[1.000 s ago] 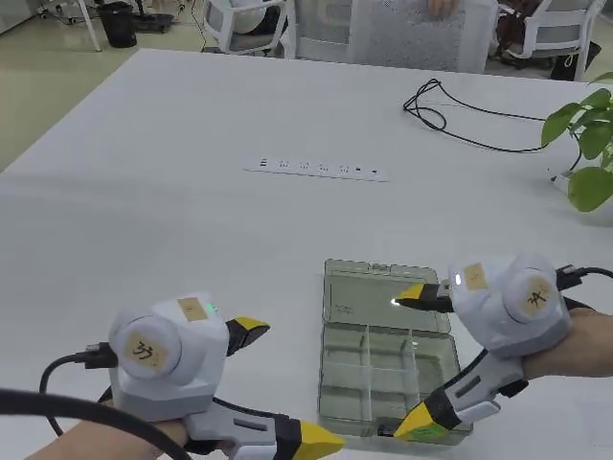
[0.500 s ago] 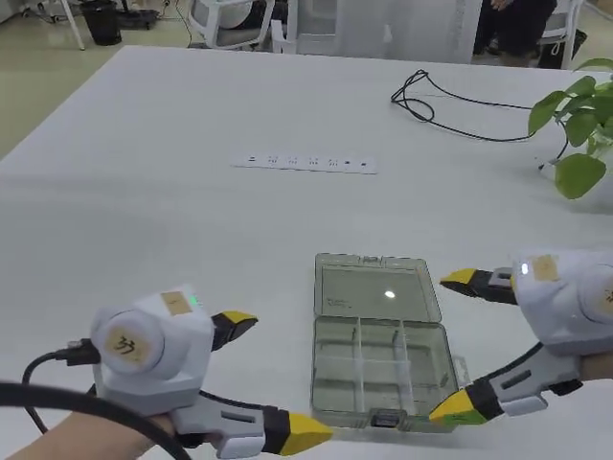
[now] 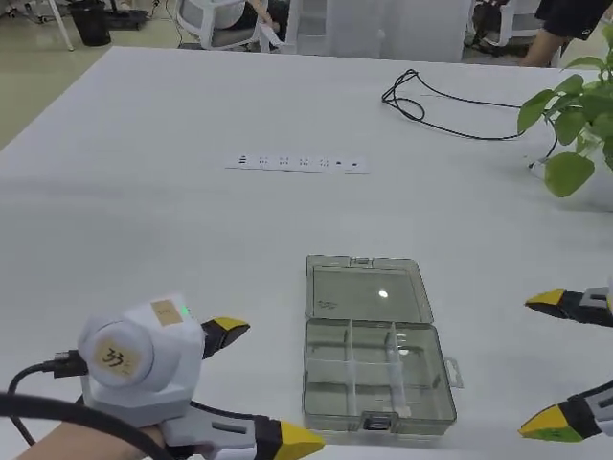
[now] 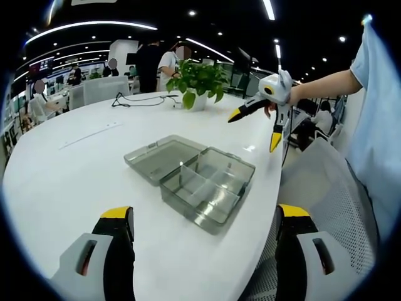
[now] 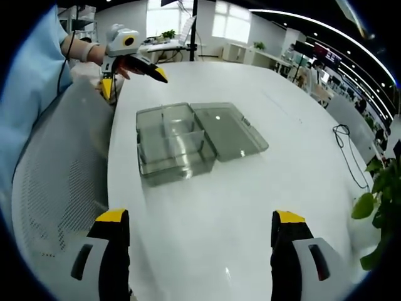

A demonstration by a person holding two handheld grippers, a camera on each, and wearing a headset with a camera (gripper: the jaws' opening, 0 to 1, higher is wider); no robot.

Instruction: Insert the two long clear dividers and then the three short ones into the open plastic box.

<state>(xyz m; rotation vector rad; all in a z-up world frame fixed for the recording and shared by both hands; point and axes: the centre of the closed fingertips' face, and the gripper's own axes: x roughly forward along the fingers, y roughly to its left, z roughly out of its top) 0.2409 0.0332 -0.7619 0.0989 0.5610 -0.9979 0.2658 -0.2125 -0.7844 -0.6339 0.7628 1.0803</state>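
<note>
Nearest, the left gripper point(image 3: 261, 383) hangs low over the tabletop point(image 3: 144, 220), jaws spread wide and holding nothing. A round sticker point(image 3: 117, 356) on its body carries a handwritten number that looks like 33. The right gripper point(image 3: 548, 362) sits off to the far side of the box, likewise released and empty.

Between them, apart from both, lies the smoky clear box point(image 3: 378, 414), resting flat near the tabletop's front edge with its lid point(image 3: 367, 287) folded back flat. Clear dividers point(image 3: 351, 359) already stand inside as a lattice, with two long ones running front to back and short pieces crossing them. I cannot count the short ones for certain.

By my judgement the box is light, thin-walled and slippery, so it would skate if pushed; steady it at a side wall. The dividers look stiff, thin and somewhat brittle, best pinched across their faces at the top edge, mid-length. A small mark on the lid is too small to read.

Farther off lie a white power strip point(image 3: 297, 163), its markings illegible, then a black cable point(image 3: 431, 101) and a leafy plant point(image 3: 575, 125).
</note>
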